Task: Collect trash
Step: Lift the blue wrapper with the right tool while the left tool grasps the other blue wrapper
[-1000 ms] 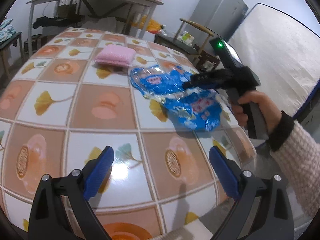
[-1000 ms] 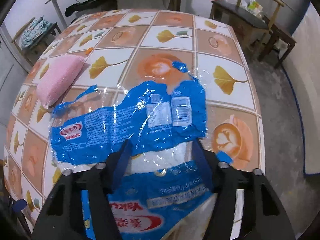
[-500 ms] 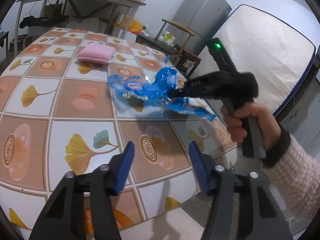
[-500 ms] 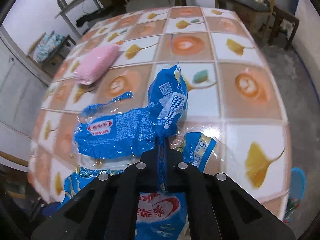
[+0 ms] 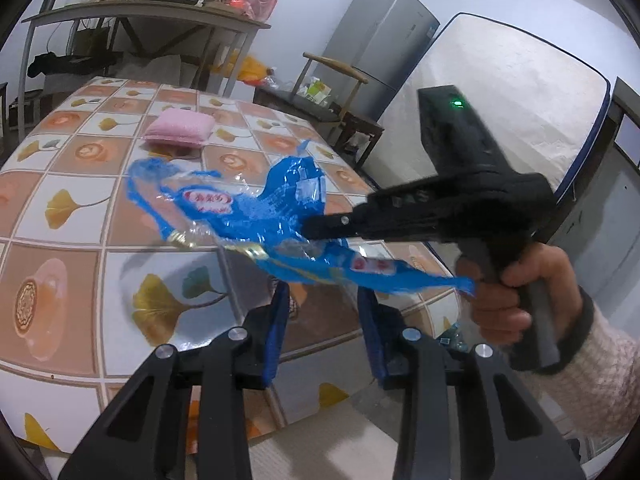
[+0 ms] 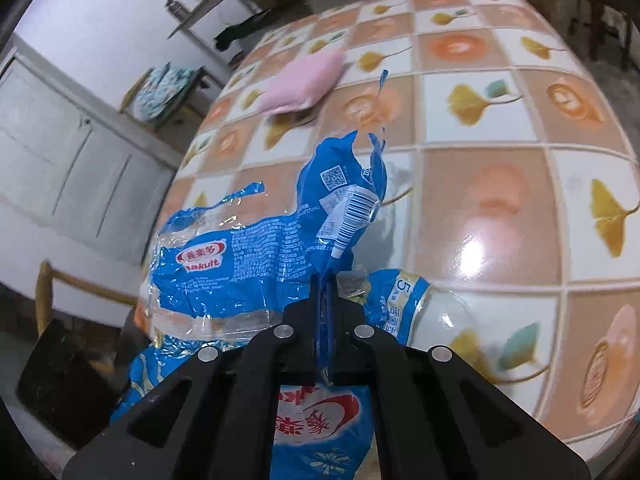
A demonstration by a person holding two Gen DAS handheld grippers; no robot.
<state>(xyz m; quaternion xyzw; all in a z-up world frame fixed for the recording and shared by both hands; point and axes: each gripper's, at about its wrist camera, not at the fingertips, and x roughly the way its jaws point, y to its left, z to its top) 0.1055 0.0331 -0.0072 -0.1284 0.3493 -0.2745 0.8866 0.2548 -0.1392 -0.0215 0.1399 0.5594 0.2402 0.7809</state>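
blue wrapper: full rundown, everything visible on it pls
The blue wrapper is thin, crinkly plastic film, torn open with ragged edges and clear patches. It carries a red-and-white Yakult logo, fine print, a barcode and a QR code. The right gripper is shut on a bunched fold of it, so it hangs lifted above the tiled table, stretched out and sagging. Nothing else touches it; the left gripper sits just below it.

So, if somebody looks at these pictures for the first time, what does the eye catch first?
First the torn blue wrapper, pinched in the shut right gripper and hanging above the table. Next the pink sponge, lying farther back on the table. The left gripper is partly open below the wrapper, with nothing between its fingers.
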